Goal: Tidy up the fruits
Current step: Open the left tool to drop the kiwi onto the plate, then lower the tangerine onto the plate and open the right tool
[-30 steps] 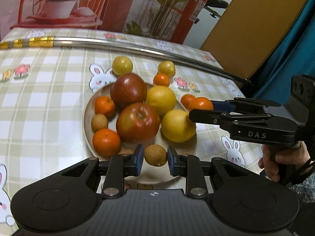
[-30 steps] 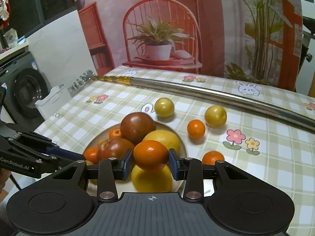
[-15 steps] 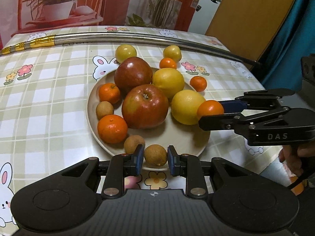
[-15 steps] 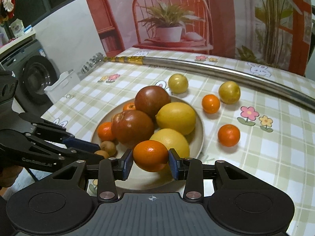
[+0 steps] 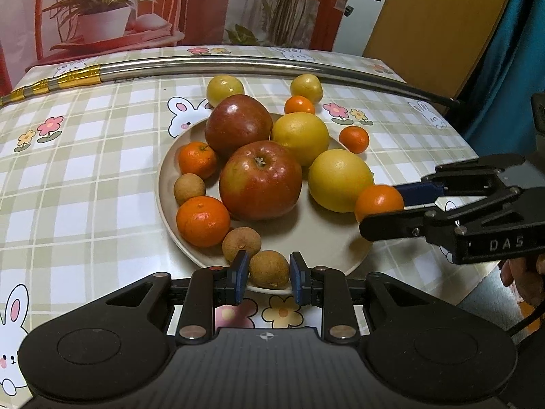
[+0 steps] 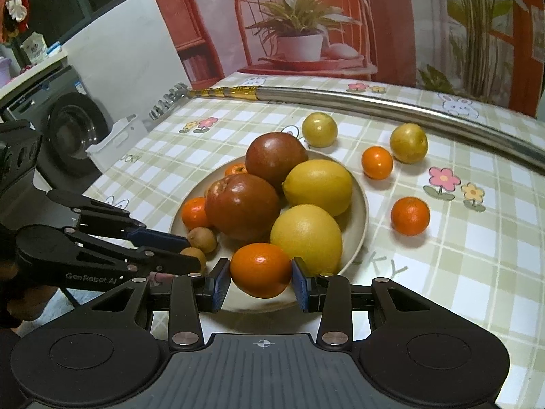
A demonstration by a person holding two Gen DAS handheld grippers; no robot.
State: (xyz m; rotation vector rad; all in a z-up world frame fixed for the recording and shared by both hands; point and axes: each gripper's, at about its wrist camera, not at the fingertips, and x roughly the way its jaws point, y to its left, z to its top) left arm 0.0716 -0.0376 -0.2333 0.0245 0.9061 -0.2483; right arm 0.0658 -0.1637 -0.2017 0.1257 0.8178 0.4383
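Note:
A beige plate (image 5: 316,238) (image 6: 359,218) holds two red apples (image 5: 260,179), two yellow citrus fruits (image 5: 339,184), tangerines (image 5: 202,220) and small brown fruits (image 5: 189,189). My left gripper (image 5: 269,272) is shut on a small brown fruit (image 5: 269,269) at the plate's near rim; it also shows in the right wrist view (image 6: 190,260). My right gripper (image 6: 260,283) is shut on a tangerine (image 6: 260,269) over the plate's near edge, beside a yellow citrus fruit (image 6: 306,238). That tangerine also shows in the left wrist view (image 5: 379,202).
Loose on the checked tablecloth lie two tangerines (image 6: 410,214) (image 6: 376,162) and two yellow-green fruits (image 6: 408,142) (image 6: 319,129). A metal rod (image 5: 238,64) runs across the far side. The table edge is near, with a washing machine (image 6: 73,133) past it.
Both grippers have lowered toward the plate with their fruits. The right one has brought the tangerine down to the plate's edge beside the yellow citrus. The left one's brown fruit is at the near rim.

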